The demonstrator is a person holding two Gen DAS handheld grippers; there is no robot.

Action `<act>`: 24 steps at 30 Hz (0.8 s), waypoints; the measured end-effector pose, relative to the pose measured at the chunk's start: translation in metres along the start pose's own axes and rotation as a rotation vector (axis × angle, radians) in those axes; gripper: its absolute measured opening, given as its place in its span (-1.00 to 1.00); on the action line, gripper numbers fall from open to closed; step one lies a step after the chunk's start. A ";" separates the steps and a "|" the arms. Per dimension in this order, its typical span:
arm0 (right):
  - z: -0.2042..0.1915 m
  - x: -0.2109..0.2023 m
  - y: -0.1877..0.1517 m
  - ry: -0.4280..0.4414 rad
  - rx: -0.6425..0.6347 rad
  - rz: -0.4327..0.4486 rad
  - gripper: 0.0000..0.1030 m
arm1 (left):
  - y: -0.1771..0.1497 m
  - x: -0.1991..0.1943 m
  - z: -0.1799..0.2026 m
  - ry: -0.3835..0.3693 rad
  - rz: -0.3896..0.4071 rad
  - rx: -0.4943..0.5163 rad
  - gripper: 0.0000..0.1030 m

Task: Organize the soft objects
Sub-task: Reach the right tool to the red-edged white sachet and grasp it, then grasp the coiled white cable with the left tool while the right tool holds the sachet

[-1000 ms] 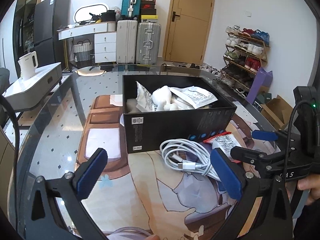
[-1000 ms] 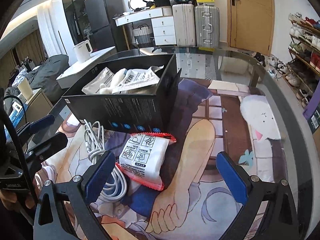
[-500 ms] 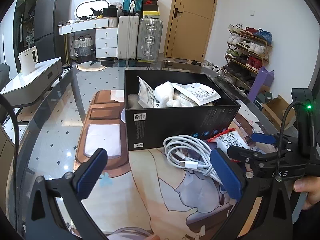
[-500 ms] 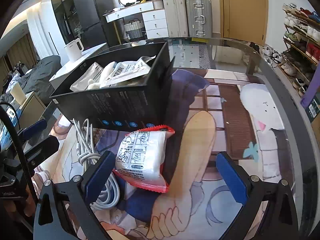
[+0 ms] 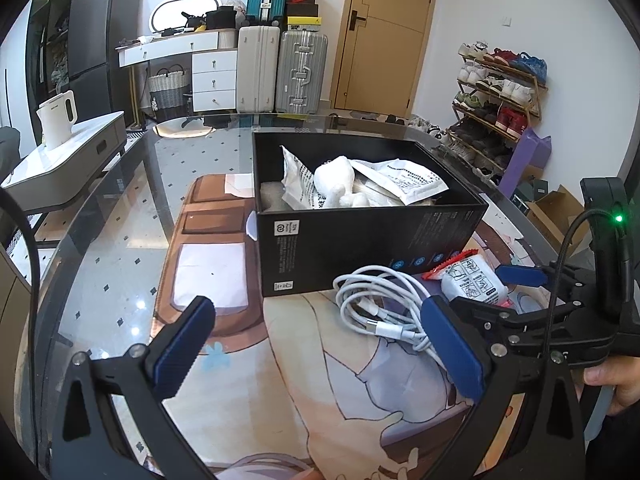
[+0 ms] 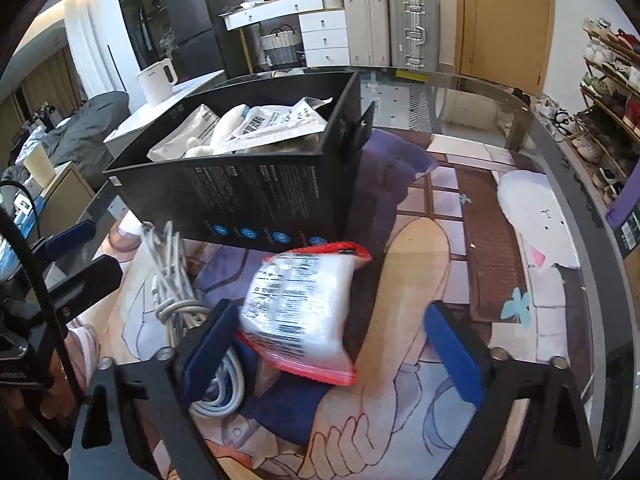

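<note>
Left wrist view: low over table, looks forward between own fingers at black box [image 5: 360, 236] near corner, moderately near. Right wrist view: closer, from box's right, angled leftward, red-edged packet [image 6: 304, 312] right in front. Shared: box, white cable [image 5: 384, 304], packet, suitcases [image 6: 412, 28] and door at back. Each view catches other gripper at its edge.
</note>
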State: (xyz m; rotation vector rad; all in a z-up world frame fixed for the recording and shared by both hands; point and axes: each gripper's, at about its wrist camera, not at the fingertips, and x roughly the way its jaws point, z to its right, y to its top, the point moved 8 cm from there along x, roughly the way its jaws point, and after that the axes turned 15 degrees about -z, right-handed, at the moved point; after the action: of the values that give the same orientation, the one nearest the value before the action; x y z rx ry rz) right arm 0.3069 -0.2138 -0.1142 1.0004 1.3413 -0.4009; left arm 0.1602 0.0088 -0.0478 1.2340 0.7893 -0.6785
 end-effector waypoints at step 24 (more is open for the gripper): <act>-0.035 -0.012 -0.029 0.079 -0.121 0.006 0.06 | -0.009 0.005 0.006 0.013 -0.048 0.044 1.00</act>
State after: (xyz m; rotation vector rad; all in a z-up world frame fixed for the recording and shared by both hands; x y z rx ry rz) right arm 0.2607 -0.2053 -0.1108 0.9277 1.4158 -0.2748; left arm 0.1570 0.0008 -0.0561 1.2636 0.8209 -0.7314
